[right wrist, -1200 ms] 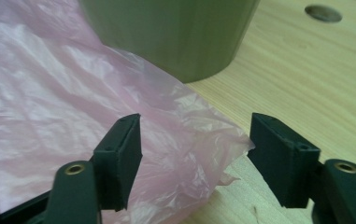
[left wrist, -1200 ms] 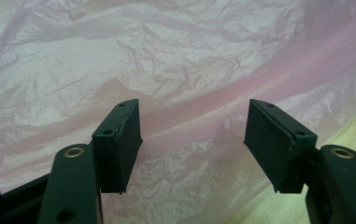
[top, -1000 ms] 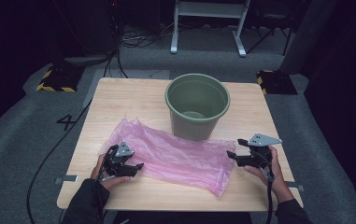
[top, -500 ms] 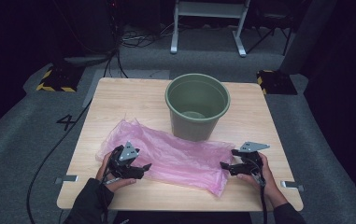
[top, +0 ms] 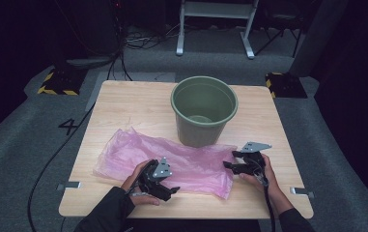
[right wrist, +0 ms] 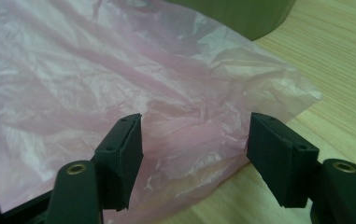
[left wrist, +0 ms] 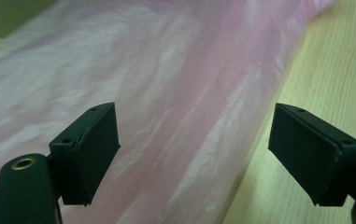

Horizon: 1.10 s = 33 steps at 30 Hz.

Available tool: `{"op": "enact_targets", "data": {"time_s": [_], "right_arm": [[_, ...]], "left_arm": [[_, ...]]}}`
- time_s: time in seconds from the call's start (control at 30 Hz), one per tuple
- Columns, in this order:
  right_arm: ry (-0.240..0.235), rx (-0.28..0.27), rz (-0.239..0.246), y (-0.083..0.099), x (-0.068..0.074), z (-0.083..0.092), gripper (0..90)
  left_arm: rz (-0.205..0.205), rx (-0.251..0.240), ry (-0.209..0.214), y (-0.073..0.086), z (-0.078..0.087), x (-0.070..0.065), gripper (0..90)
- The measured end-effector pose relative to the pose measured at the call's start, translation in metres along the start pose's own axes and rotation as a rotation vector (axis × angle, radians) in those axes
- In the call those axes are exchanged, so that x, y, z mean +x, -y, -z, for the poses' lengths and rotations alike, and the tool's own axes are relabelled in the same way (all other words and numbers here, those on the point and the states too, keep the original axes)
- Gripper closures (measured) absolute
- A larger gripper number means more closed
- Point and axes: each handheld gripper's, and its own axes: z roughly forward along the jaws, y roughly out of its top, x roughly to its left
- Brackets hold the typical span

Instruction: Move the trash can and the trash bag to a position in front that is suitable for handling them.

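Observation:
A thin pink plastic bag (top: 172,157) lies flat and crumpled across the front half of the wooden table (top: 123,106). Behind its right part stands an empty green bucket (top: 204,116). My left gripper (top: 173,190) hovers low over the bag's front edge (left wrist: 143,70). Its jaws (left wrist: 196,140) have just been opening and stand wide, with the film below them, not pinched. My right gripper (top: 228,166) is at the bag's right end (right wrist: 96,70). Its jaws (right wrist: 196,149) have just been closing but are still apart, straddling the crumpled edge without pressing it.
The bucket's base (right wrist: 241,16) stands close behind the bag's right corner. Bare wood (left wrist: 334,70) shows to the right of the bag and along the front edge. Small metal brackets (top: 68,185) stick out at the table's front corners. A black cable (top: 51,159) runs over the grey floor on the left.
My left gripper has slid to the right along the bag's front edge and its jaws stand wider. My right gripper has come down and leftward onto the bag's right end.

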Motion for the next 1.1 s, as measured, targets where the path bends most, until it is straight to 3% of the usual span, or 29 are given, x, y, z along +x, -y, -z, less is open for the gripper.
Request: {"op": "enact_targets", "data": {"time_s": [0.27,0.4,0.57,0.8,1.1], "right_arm": [[-0.018,-0.006,0.026,-0.007,0.001,-0.009,35.7],[-0.018,-0.006,0.032,-0.009,0.001,-0.013,35.3],[-0.022,-0.005,0.041,-0.010,0.003,-0.015,33.3],[-0.015,-0.014,0.050,-0.007,0.001,-0.007,31.0],[-0.007,-0.037,0.007,0.008,-0.016,0.014,23.3]], "left_arm": [[-0.001,0.081,0.015,0.003,-0.015,0.003,18.5],[0.037,0.061,0.035,0.005,-0.016,0.008,20.5],[0.101,0.029,-0.019,0.005,-0.015,0.015,44.3],[0.135,0.006,-0.061,0.007,-0.014,0.021,69.0],[0.100,-0.013,-0.122,0.008,-0.016,0.017,85.2]]}}
